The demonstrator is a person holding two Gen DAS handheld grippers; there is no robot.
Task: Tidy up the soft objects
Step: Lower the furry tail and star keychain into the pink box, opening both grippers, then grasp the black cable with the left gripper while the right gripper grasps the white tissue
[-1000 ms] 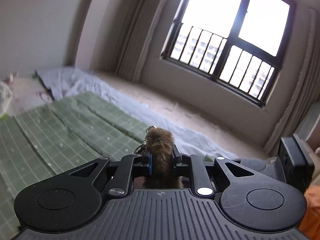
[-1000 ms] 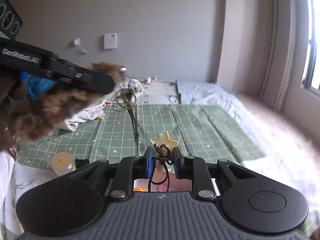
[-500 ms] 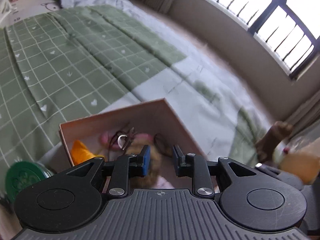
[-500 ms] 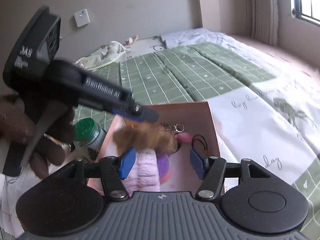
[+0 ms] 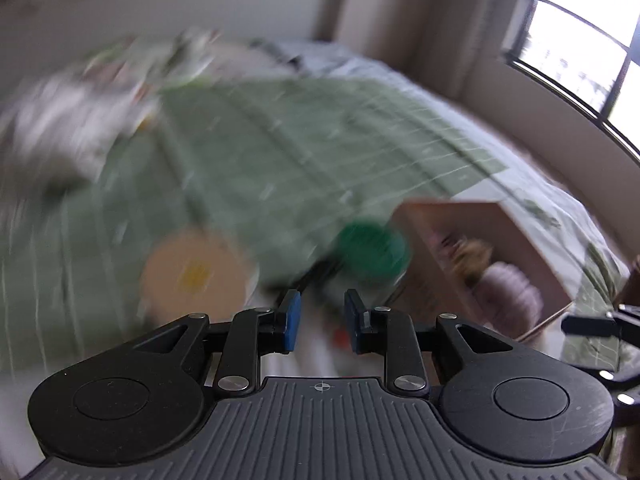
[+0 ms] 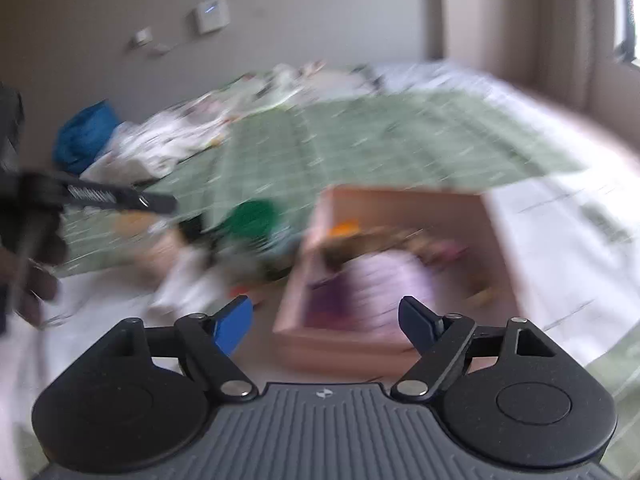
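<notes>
Now, nearest first:

Right gripper (image 6: 326, 322): spread wide with nothing between the pads; its jaws have just been opening, and it hangs over the near wall of the box.
Left gripper (image 5: 319, 322): a narrow gap shows between the blue pads and nothing sits in it; it points down at the white sheet beside the box, well short of the green lid.
Box (image 6: 500, 232): a pink open box on the bed, just past the right gripper. It holds the soft things: a lilac knitted piece (image 6: 372, 280), a brown furry toy (image 6: 340, 250) behind it, and something orange (image 6: 344, 227) at the far wall. Blur hides the finer detail.
Green lid (image 5: 372, 246): round, just left of the box, apparently the top of a jar.
Round tan disc (image 5: 196, 272): left of the lid, on the green checked blanket (image 5: 304, 148).
Far end: crumpled white cloth (image 6: 160, 148) and a blue bag (image 6: 84, 136) by the wall.
Step in hand: judging from the empty grippers, the drop into the box looks finished and the next soft thing must be fetched.
Doing it well: slow down enough to see clearly, pick out one loose soft item outside the box, spread the jaws before reaching, and steer clear of the jar and the box wall.
</notes>
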